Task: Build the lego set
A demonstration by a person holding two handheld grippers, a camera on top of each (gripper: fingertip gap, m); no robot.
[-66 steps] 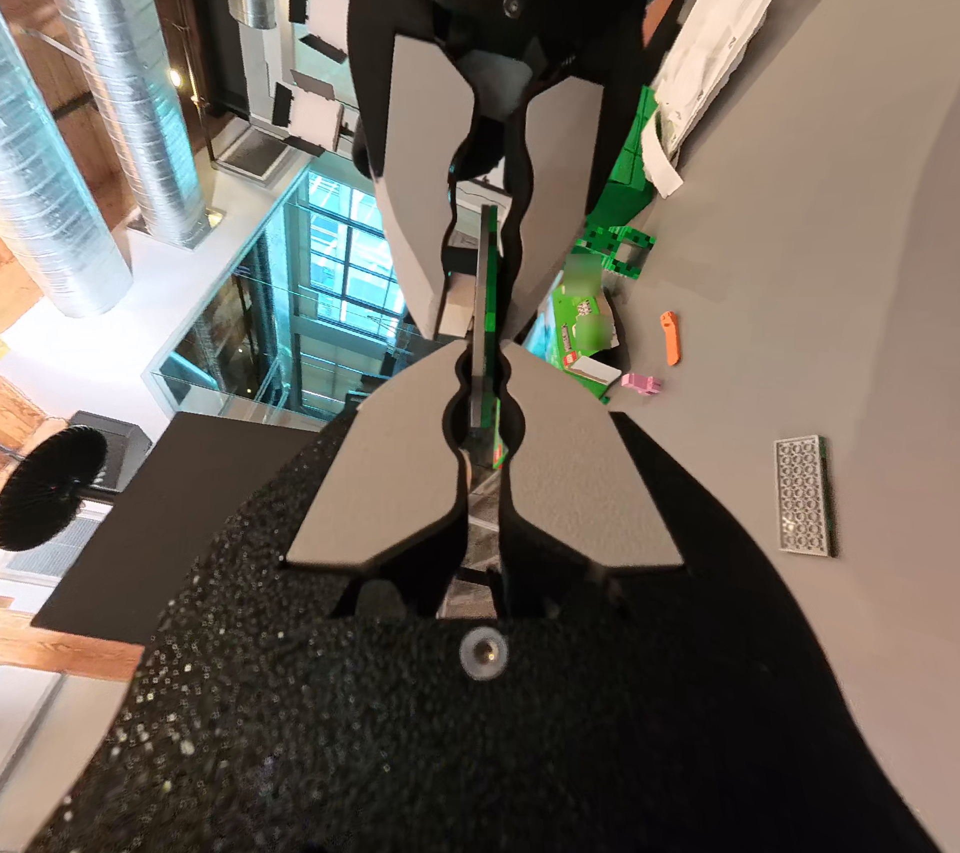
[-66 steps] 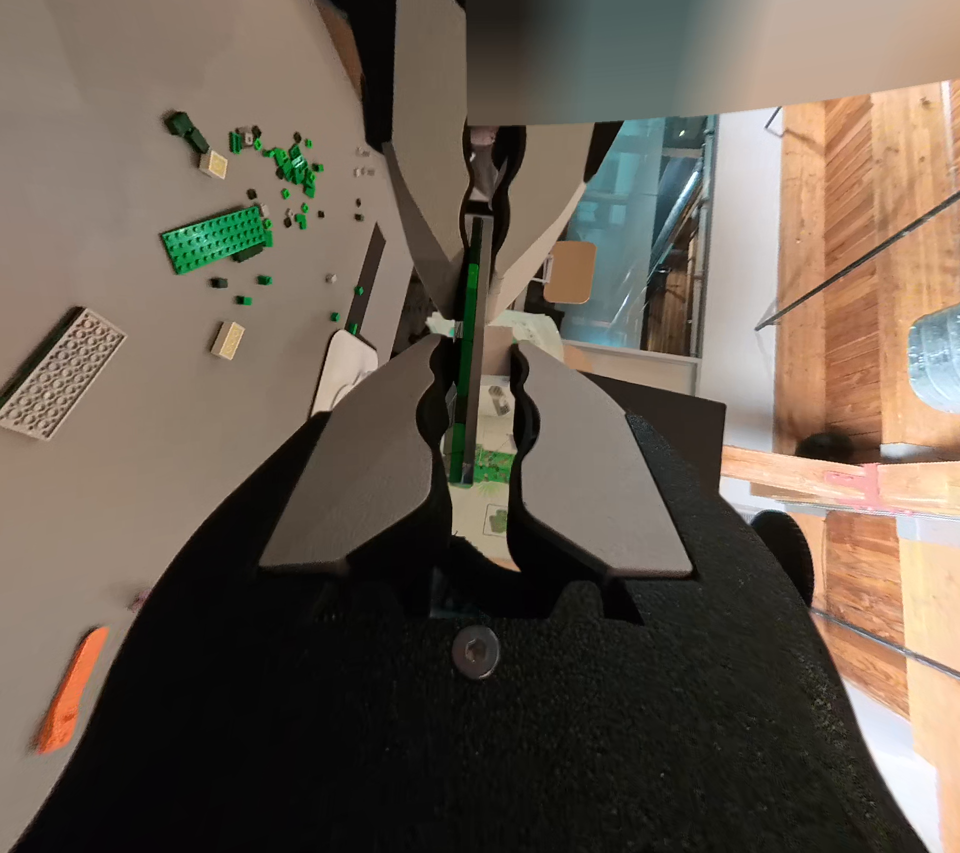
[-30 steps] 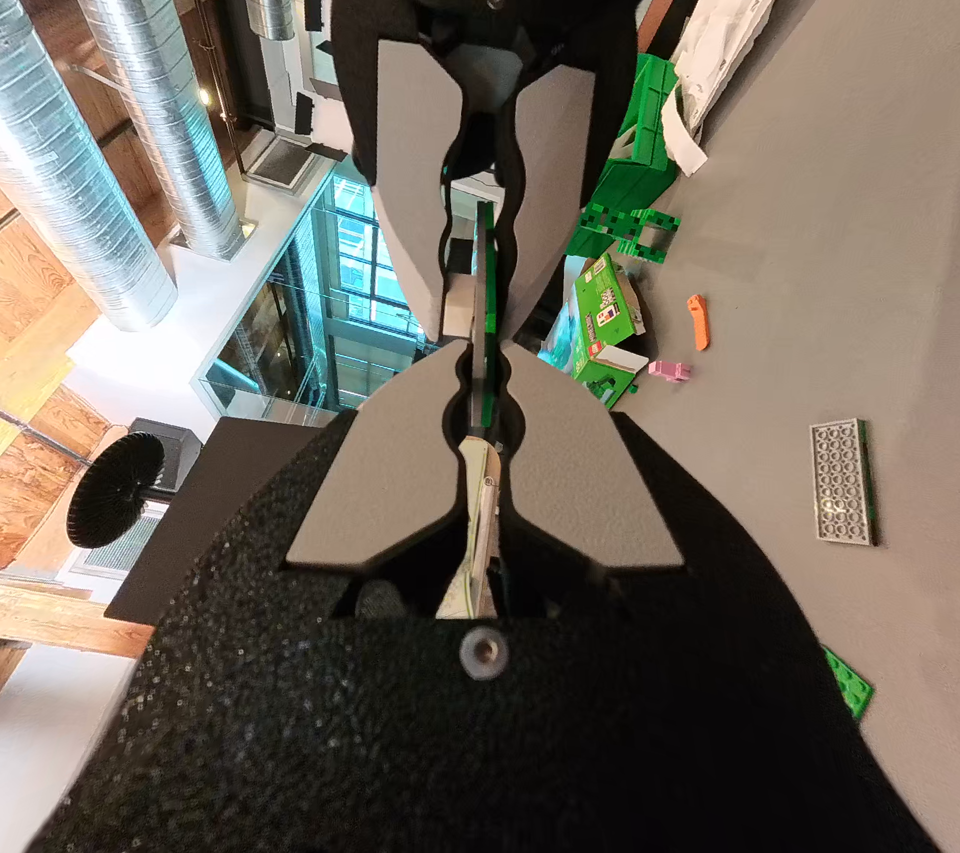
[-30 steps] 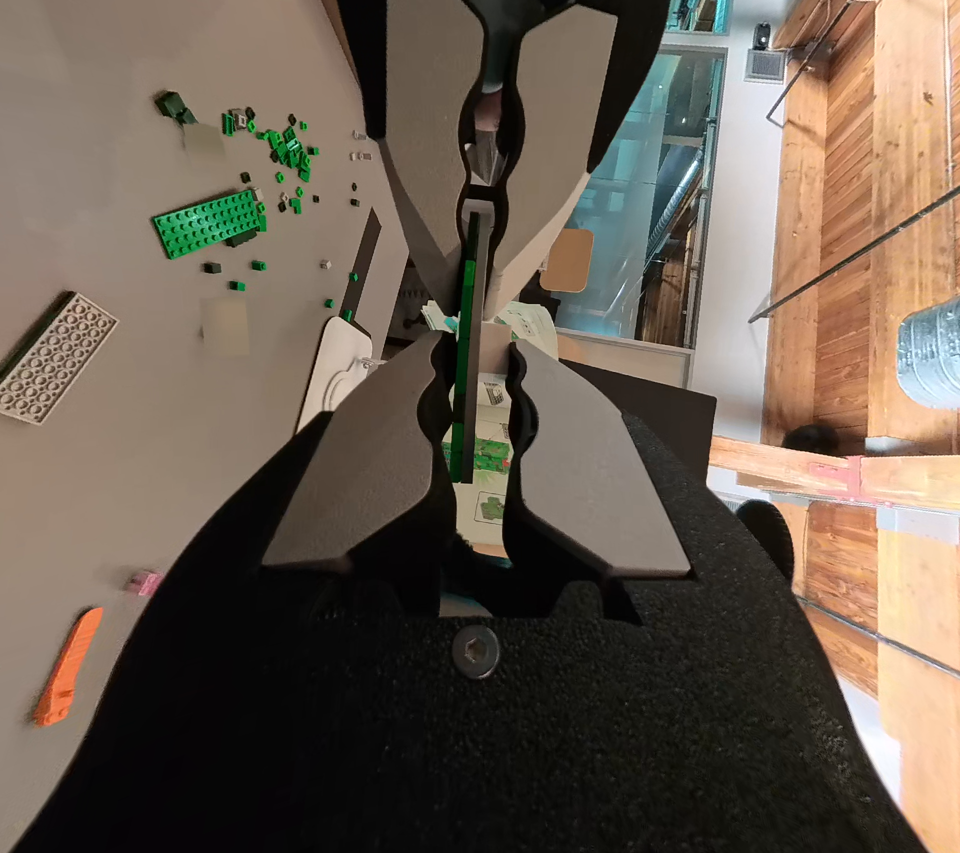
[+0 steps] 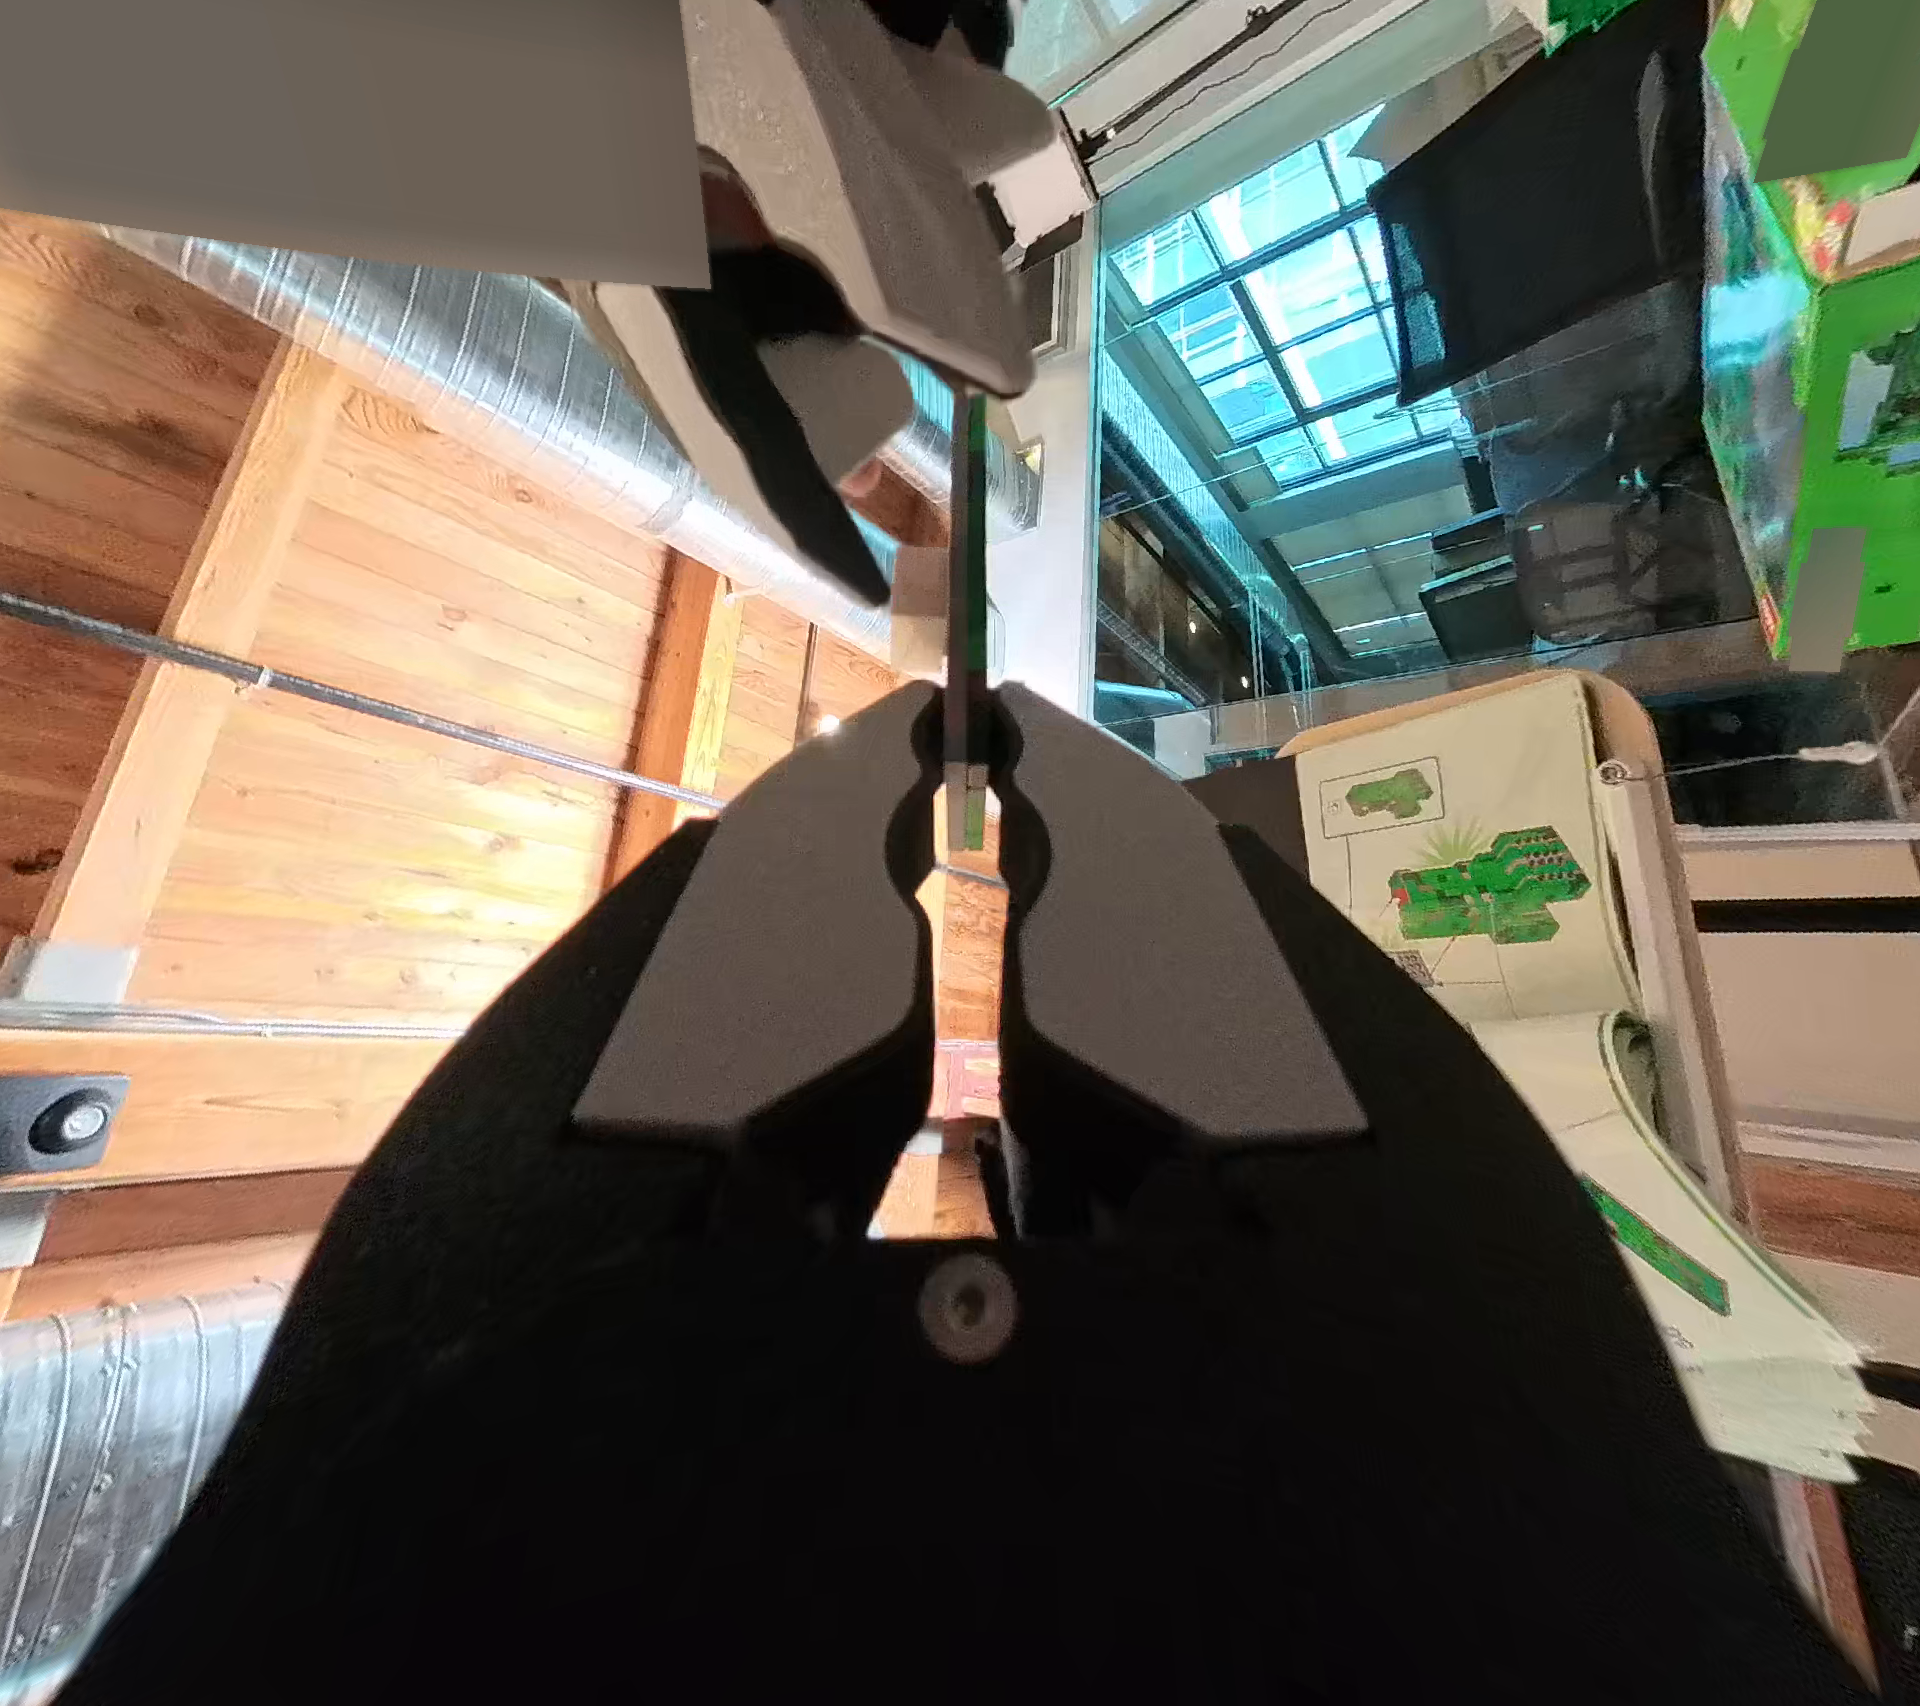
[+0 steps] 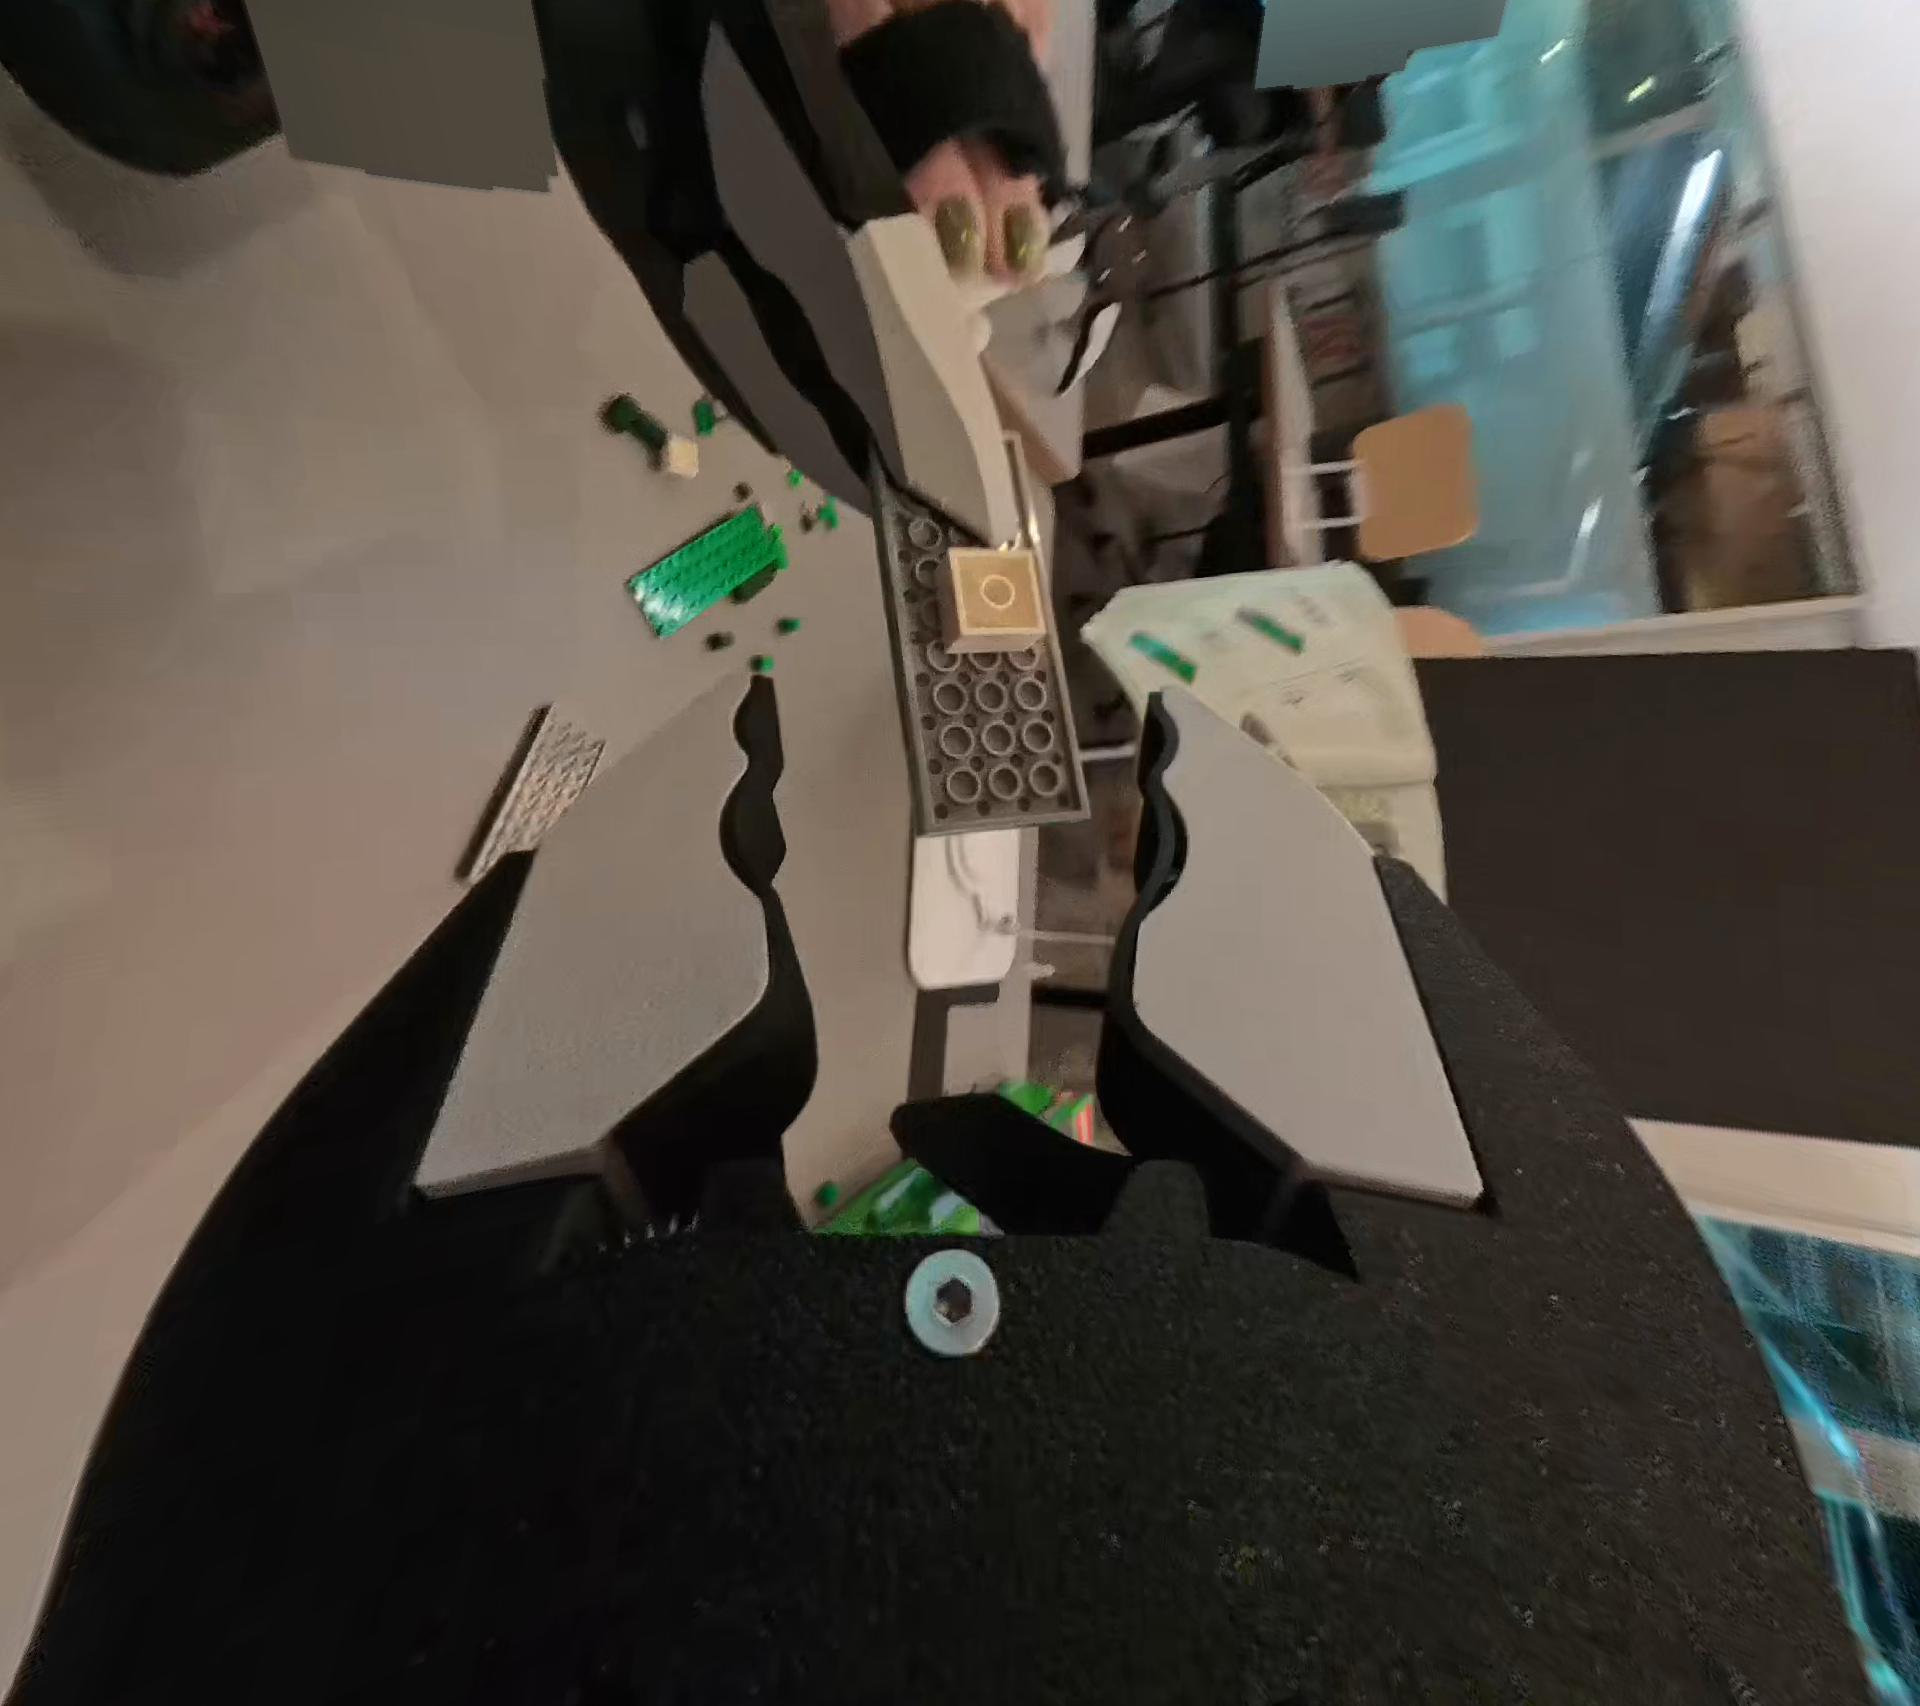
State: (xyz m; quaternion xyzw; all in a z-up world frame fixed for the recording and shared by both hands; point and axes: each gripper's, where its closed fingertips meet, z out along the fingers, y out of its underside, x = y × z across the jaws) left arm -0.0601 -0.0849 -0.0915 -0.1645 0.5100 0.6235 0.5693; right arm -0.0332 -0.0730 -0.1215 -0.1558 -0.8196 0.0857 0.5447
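Observation:
My left gripper (image 5: 968, 721) is shut on a thin stack of a grey plate and a green plate (image 5: 971, 576), seen edge-on and standing out past the fingertips. A tan brick (image 5: 920, 607) sits on its grey side. In the right wrist view the same grey plate (image 6: 987, 721) shows its tubed underside with the tan brick (image 6: 995, 598) on it, and the left gripper (image 6: 894, 503) clamps its far end. My right gripper (image 6: 951, 711) is open; the plate's near end lies between its fingers (image 6: 665, 825) without touching them. It also shows open in the left wrist view (image 5: 940, 493).
On the grey table (image 6: 260, 617) lie a green plate (image 6: 707, 570), a light grey plate (image 6: 535, 789) and several small green pieces (image 6: 764, 664). An instruction booklet (image 6: 1278, 648) lies to the right, also in the left wrist view (image 5: 1475, 887). Green boxes (image 5: 1829, 409) stand behind.
My right gripper has opened, let go of the plate stack and drawn back and turned. My left gripper stays shut on the stack and has swung up, away from the table.

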